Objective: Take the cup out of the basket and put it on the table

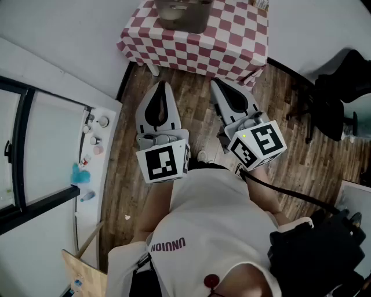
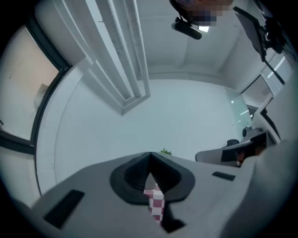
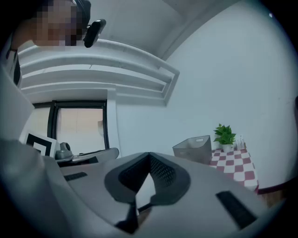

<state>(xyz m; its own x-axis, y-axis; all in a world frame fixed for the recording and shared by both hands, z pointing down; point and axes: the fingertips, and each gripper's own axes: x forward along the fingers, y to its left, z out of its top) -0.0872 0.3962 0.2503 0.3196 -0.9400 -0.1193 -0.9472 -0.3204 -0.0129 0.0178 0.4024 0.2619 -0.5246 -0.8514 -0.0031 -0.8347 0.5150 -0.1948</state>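
Basket (image 1: 181, 16) is seen on the checkered tabletop (image 1: 232, 43), but its inside, and the cup, cannot be made out. Left tool (image 1: 162, 84) and right tool (image 1: 214, 83) are held over open wooden floor (image 1: 194, 98), short of the tabletop's near edge, each pressed together with nothing between.

Holding 2 grippers side by side before the chest, pointing forward, roughly level: left gripper (image 1: 162, 86) closed, empty; right gripper (image 1: 217, 84) closed, empty.
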